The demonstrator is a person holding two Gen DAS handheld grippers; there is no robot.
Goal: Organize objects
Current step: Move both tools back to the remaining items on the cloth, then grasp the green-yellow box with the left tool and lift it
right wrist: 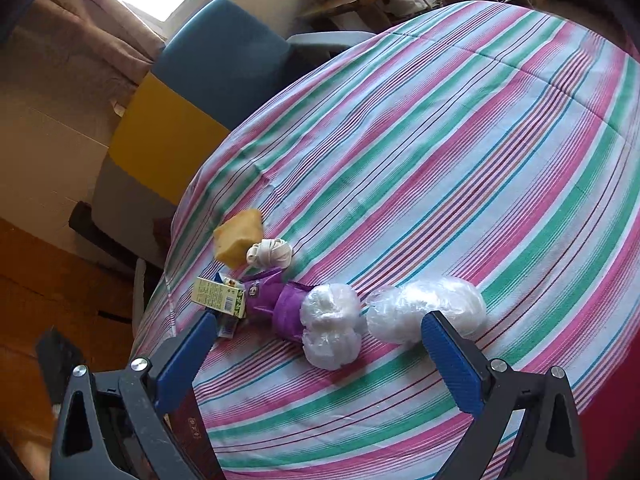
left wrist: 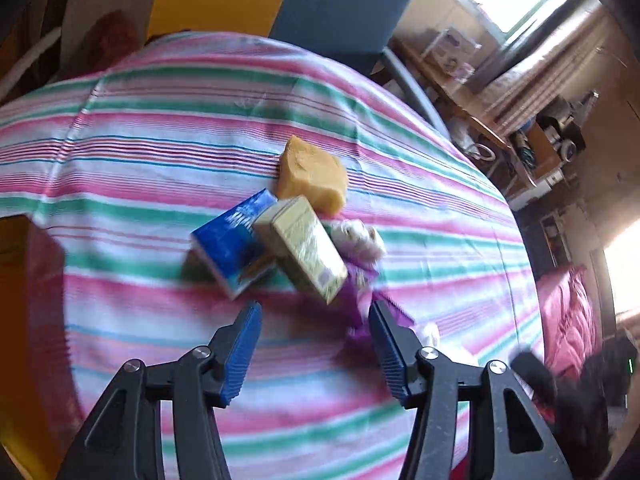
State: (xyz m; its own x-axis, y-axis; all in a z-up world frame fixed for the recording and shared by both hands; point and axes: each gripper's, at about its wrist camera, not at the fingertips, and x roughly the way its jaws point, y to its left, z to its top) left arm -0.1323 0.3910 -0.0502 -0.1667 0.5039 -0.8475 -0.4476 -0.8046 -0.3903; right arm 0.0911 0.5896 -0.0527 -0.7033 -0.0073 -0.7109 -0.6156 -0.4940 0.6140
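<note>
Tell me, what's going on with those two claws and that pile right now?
Left gripper open, empty, above the pile. Right gripper open, empty. Sponge, blue box, green carton huddled on striped cloth. Nothing blocking.

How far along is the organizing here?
Nothing looks sorted yet: the sponge, blue box, green carton, purple packet and plastic bundles lie clustered on the striped cloth. The left gripper and right gripper are open, empty.

Left tool [left wrist: 315, 316], right tool [right wrist: 318, 330]: agape, empty.
</note>
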